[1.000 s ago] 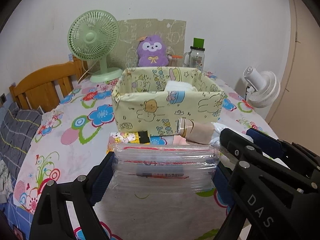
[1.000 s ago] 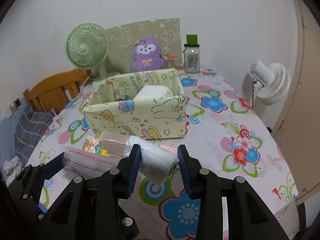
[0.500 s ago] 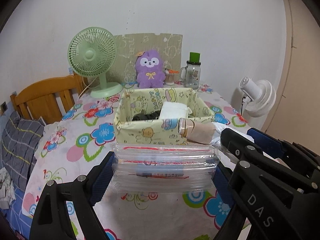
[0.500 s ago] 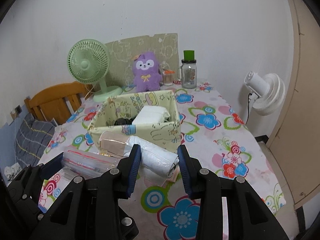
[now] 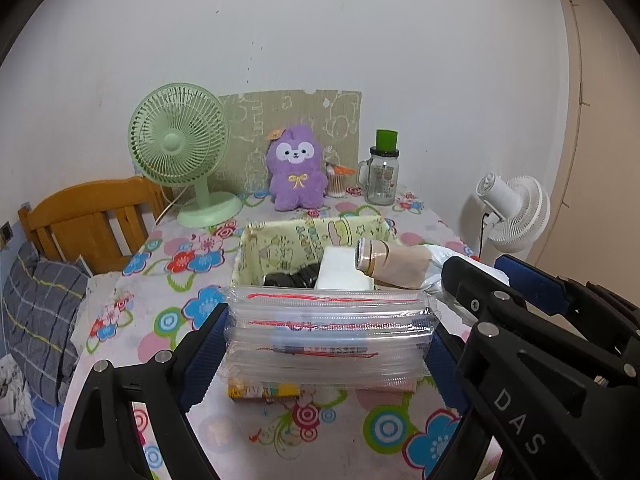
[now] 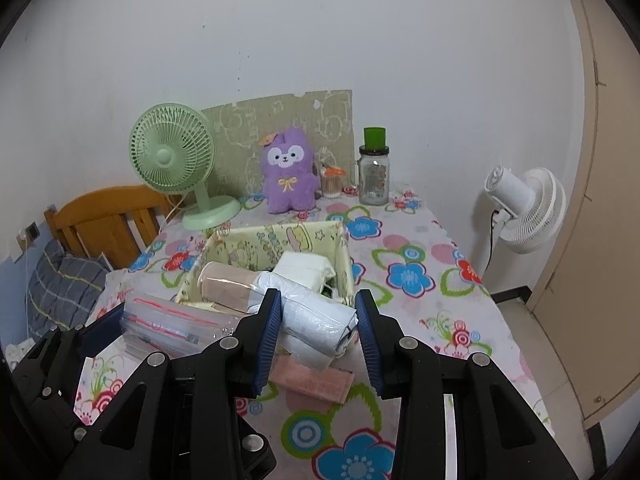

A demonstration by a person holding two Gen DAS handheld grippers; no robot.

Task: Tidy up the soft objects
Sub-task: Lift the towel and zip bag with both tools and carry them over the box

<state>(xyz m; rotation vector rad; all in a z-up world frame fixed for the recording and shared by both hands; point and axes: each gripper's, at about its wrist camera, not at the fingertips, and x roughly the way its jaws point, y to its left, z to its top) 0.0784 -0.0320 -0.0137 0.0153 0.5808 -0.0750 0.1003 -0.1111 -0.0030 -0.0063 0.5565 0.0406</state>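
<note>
Nearest, the left gripper point(image 5: 326, 344) was clamped across a stack of clear zip pouches point(image 5: 328, 332), its blue pads pressed on the two short ends, with a yellow packet point(image 5: 264, 391) showing under the stack. Beside it, the right gripper point(image 6: 318, 334) was closed on a white plastic-wrapped roll point(image 6: 312, 316), which butted against a beige roll point(image 6: 228, 284) lying across the near rim of the basket. A folded pink cloth point(image 6: 312, 382) showed below the white roll; whether it was held or lay on the table could not be told. Both loads hung clear of the flowered table point(image 6: 420, 320), at the near edge of the fabric basket point(image 5: 280, 240). Inside the basket: a white folded bundle point(image 5: 340, 268) and something dark point(image 5: 292, 280).

Step judged in hand: carrying both loads to the basket. Next move called for: bring each over the free space inside, lower it, then let the pads go. Beyond, against the wall: green fan point(image 5: 180, 148), purple plush point(image 5: 296, 168), glass jar point(image 5: 382, 176).
</note>
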